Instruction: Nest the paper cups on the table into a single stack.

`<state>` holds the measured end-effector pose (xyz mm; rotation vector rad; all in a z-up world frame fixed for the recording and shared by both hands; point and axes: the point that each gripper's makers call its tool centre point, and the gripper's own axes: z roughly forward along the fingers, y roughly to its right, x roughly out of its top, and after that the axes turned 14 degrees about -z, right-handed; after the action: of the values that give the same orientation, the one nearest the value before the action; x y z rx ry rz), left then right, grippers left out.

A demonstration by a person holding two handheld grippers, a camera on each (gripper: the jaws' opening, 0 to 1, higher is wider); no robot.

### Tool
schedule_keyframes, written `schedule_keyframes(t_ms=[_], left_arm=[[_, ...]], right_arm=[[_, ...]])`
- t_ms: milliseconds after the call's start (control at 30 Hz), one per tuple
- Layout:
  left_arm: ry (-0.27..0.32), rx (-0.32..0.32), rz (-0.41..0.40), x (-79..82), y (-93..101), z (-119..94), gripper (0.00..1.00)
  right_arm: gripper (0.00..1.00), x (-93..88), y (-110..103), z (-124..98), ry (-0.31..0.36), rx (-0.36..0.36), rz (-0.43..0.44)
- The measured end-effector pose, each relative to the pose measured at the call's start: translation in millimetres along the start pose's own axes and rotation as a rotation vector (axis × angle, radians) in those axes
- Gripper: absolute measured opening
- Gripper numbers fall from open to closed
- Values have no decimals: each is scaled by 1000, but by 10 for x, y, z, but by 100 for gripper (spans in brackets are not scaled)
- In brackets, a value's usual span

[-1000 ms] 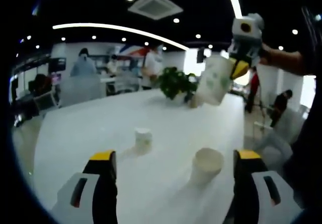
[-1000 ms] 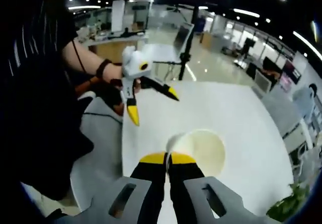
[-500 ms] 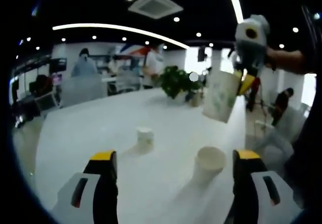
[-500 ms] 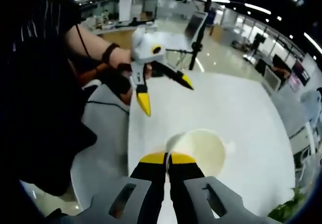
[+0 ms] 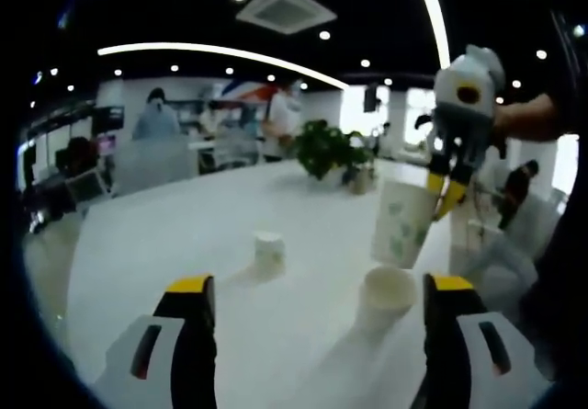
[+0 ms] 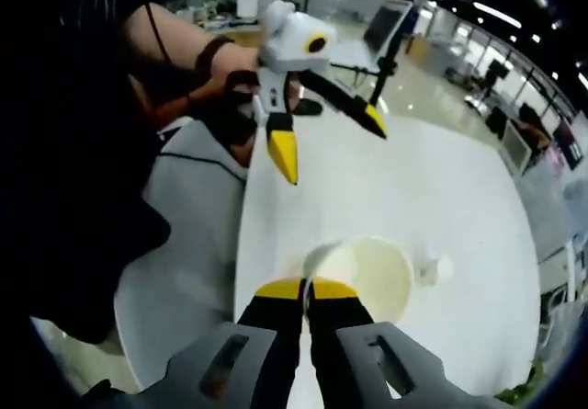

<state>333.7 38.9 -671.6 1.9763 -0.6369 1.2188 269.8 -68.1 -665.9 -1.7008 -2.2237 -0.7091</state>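
In the left gripper view, my right gripper [image 5: 444,193] comes in from the right, shut on the rim of a green-patterned paper cup [image 5: 402,224] held in the air, just above an upright white cup [image 5: 387,291] on the white table [image 5: 165,234]. A smaller cup [image 5: 268,251] stands further back. My left gripper [image 5: 312,289] is open low over the table. In the right gripper view, my right gripper [image 6: 307,289] pinches the held cup's [image 6: 367,276] rim, its mouth open toward me. My left gripper [image 6: 331,133] hangs open beyond it. A small cup [image 6: 424,267] sits on the table [image 6: 459,188].
A potted plant [image 5: 322,152] stands at the table's far end, with a small object beside it. People and desks are in the background. A person's arm [image 6: 175,46] and dark clothing are at left in the right gripper view. A white chair [image 6: 179,244] sits by the table edge.
My right gripper has lowered the patterned cup down toward the upright white cup. The left gripper stays open and almost still.
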Motion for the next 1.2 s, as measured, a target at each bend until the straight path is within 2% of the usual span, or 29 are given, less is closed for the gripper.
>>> schedule_keyframes(t_ms=[400,1200], left_arm=[[-5,5,-4,-24,3,-2,91],[-15,7,-13,-92,27,-41,90]], right_arm=[[0,-139,-161,288,-82,59,-21],[0,-317,-253,599,-132,130,-31]])
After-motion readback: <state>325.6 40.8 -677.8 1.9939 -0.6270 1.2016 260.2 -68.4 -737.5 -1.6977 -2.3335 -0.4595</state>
